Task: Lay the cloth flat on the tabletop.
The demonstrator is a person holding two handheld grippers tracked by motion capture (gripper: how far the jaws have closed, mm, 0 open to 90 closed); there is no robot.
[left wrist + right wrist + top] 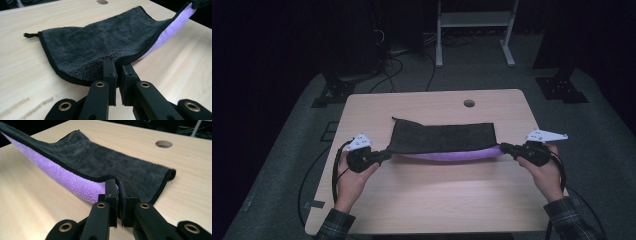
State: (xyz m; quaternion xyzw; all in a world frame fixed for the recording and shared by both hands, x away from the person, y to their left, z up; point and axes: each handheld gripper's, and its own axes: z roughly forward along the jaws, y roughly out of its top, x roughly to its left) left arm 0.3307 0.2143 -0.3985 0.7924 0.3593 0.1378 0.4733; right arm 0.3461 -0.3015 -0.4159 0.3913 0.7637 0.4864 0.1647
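Observation:
A towel, dark grey on top and purple underneath, lies across the middle of the wooden table. Its near edge is lifted, with the purple side facing me. My left gripper is shut on the near left corner of the towel; the jaws pinch the black hem. My right gripper is shut on the near right corner of the towel, where the purple underside shows beside the jaws. The far edge rests flat on the table, a small loop sticking out at its far left corner.
A round cable hole sits in the table behind the towel. Cables trail from both grippers off the near edge. Beyond the table stand a white frame and dark stands on a grey floor.

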